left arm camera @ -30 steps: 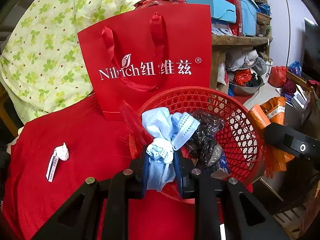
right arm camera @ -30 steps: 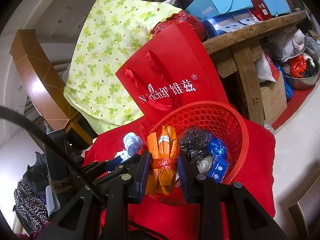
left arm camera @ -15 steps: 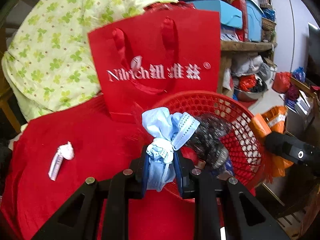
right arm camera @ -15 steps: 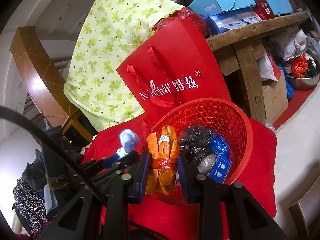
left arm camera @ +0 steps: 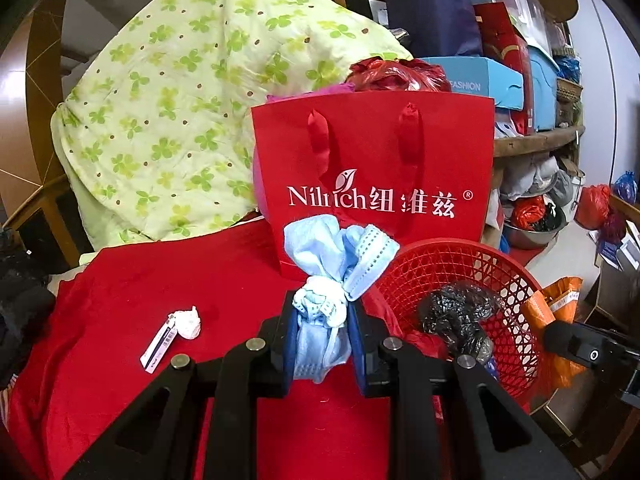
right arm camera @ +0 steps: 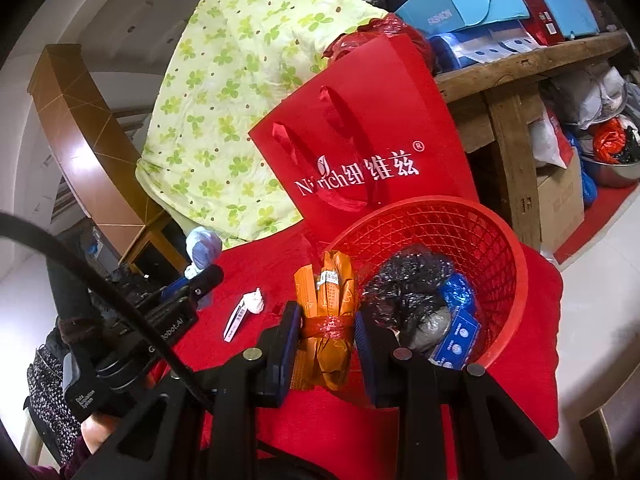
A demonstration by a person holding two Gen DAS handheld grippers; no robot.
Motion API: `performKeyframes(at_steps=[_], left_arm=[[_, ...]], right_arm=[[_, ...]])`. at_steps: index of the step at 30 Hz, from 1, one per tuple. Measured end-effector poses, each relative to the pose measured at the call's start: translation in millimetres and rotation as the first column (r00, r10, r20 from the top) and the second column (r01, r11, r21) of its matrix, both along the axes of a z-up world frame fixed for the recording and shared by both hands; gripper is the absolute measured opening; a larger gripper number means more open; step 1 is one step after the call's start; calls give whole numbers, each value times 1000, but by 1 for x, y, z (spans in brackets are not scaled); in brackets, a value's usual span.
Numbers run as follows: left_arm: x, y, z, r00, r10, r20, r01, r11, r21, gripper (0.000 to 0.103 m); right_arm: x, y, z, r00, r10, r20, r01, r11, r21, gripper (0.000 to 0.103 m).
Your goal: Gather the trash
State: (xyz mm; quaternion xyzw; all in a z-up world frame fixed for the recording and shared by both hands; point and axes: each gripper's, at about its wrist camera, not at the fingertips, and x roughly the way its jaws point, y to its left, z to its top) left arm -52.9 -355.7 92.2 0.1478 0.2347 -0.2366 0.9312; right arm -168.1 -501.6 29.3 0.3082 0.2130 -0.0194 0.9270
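While our left gripper (left arm camera: 323,332) clamps the blue mask bundle (left arm camera: 334,268) beside the red basket (left arm camera: 452,256), our right gripper (right arm camera: 326,334) pinches the orange packet (right arm camera: 328,312) at the basket's rim. Black bag (right arm camera: 404,288) hides most basket contents; the paper scrap (left arm camera: 176,330) print is unreadable.

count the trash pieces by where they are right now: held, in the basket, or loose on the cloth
held in fingers: 2, blue mask bundle, orange wrapper bundle
in red basket: 2, black bag, blue packet
loose on red cloth: 1, white wad
total: 5
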Motion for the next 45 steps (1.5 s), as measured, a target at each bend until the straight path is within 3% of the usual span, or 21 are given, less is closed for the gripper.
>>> performKeyframes(at_steps=[20, 45], left_arm=[[-1, 9, -1, 1000, -3, -18, 3, 1000, -7, 25], [7, -5, -22, 998, -17, -68, 20, 999, 35, 25]], right_arm=[[5, 13, 7, 1000, 29, 7, -29, 999, -23, 29], [8, 1, -8, 1000, 22, -11, -22, 1000, 6, 29]])
